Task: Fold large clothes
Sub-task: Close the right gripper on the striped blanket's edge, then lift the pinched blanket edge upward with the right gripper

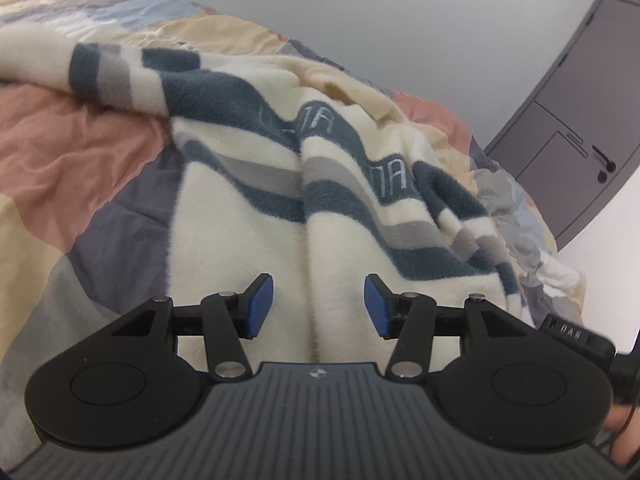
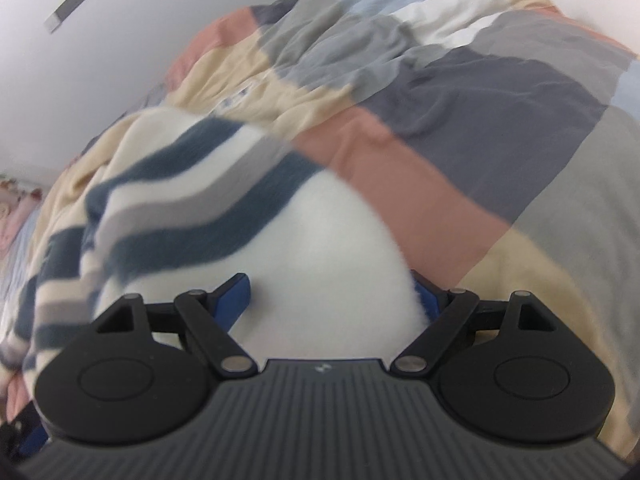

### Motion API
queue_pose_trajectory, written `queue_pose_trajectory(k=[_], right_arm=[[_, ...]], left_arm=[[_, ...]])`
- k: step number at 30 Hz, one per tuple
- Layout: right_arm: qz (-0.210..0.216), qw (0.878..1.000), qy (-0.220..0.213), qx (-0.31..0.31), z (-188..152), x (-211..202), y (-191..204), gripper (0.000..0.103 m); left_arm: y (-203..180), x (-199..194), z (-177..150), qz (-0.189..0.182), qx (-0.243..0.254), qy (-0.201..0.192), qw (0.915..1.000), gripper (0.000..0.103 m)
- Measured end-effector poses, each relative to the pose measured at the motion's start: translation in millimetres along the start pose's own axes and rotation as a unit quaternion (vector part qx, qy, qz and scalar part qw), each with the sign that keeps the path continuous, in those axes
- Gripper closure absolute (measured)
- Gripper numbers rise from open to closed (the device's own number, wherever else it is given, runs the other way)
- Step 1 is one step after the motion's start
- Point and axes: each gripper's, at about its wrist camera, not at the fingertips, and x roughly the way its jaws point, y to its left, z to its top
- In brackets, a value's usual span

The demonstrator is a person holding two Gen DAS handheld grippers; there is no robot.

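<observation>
Two tools are under my control, one per hand, both over a bed. From my left wrist view I see a fleece garment (image 1: 248, 184), cream and fuzzy, crossed by dark teal and grey bands with pale lettering too distorted to read. It lies rumpled on a patchwork bed cover (image 1: 80, 168) of salmon, slate, beige and grey squares, thin and creased. Its long axis runs from 6 o'clock, near my left tool (image 1: 319, 306), up toward 10 o'clock, with a deep lengthwise crease at centre. My left tool stands wide apart, blue pads (image 1: 262, 306) clear of the cloth and pinching nothing. A grey panelled door (image 1: 568, 128) sits at 3 o'clock.

From my right wrist view, which is blurred, the same garment (image 2: 320, 264) bulges between the fingers of my right tool (image 2: 332, 300), also spread wide; the cream fleece hides most of the right-hand pad. I cannot tell whether it presses the cloth. Striped folds trail to 9 o'clock, the cover (image 2: 500, 120) filling 1 to 4 o'clock.
</observation>
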Motion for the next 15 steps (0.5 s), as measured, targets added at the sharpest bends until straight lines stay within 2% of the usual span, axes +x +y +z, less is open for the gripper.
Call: queue_pose_trajectory(k=[2, 4, 5, 6, 8, 10, 15], right_arm=[[0.003, 1.000, 0.005, -0.009, -4, 0, 5, 0.021], [0.006, 1.000, 0.010, -0.021, -7, 0, 9, 0.031], [0.008, 1.000, 0.011, -0.025, -8, -1, 11, 0.045], [0.014, 0.999, 0.014, -0.026, -8, -1, 11, 0.053], [0.028, 0.999, 0.010, -0.014, -8, -6, 11, 0.076], [0.048, 0.999, 0.007, -0.023, -5, -13, 15, 0.084], [0.081, 0.997, -0.011, -0.012, 25, -31, 17, 0.087]], left_arm=[[2, 0, 0, -0.003, -0.010, 0.000, 0.9999, 0.047], [4, 0, 1, -0.007, -0.015, 0.000, 0.9999, 0.046], [3, -1, 2, -0.008, -0.013, -0.001, 0.9999, 0.046], [3, -1, 2, -0.006, -0.009, -0.002, 0.9999, 0.046], [3, -2, 3, -0.002, -0.007, -0.004, 1.0000, 0.045], [6, -2, 4, -0.005, -0.013, -0.005, 0.9999, 0.045], [12, -4, 6, -0.006, -0.025, -0.008, 0.9996, 0.045]])
